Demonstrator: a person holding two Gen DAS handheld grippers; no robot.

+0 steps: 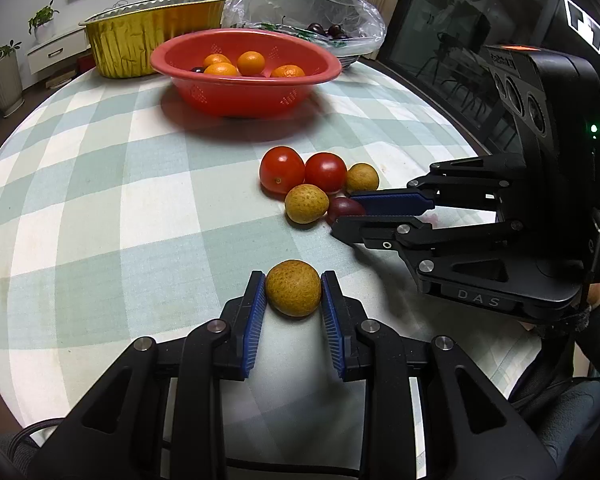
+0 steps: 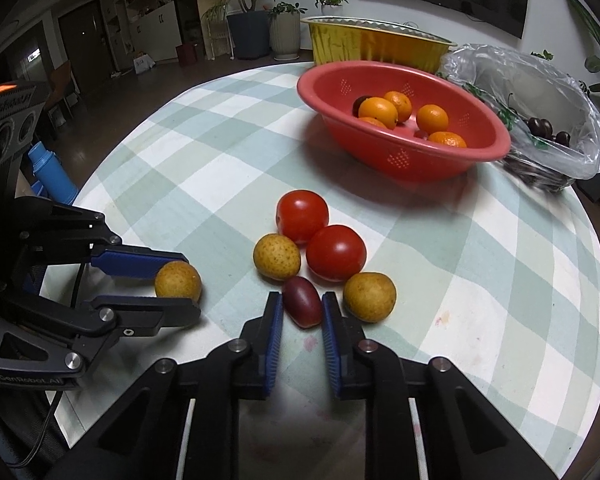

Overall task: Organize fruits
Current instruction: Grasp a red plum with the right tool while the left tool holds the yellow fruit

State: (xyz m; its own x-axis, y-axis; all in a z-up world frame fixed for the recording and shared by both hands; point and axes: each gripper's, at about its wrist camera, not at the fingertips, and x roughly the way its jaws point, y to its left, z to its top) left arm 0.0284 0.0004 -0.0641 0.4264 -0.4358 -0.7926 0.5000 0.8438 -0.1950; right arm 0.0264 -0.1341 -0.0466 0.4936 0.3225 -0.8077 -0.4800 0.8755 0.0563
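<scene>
The round table under its green-and-white checked cloth [image 1: 100,200] carries everything; at its far side stands a gold foil tub [image 1: 152,32], and just in front of it a red plastic colander bowl [image 1: 244,80] holding small oranges [image 1: 251,63]. A crinkled clear plastic bag [image 2: 540,92] lies just beside the bowl, and only the right wrist view looks into its open mouth at the dark cherries [image 2: 540,126]; that view alone also catches a blue flask [image 2: 50,172] off the table's edge. Mid-table, two red tomatoes [image 2: 302,216] touch two speckled yellow-brown round fruits [image 2: 277,256]. The left gripper [image 1: 293,290] pinches a third speckled fruit [image 1: 293,288], apart from the cluster. The right gripper [image 2: 302,306] is pressed onto a small dark-red oval fruit [image 2: 302,306], its long axis slanting away toward the cluster.
</scene>
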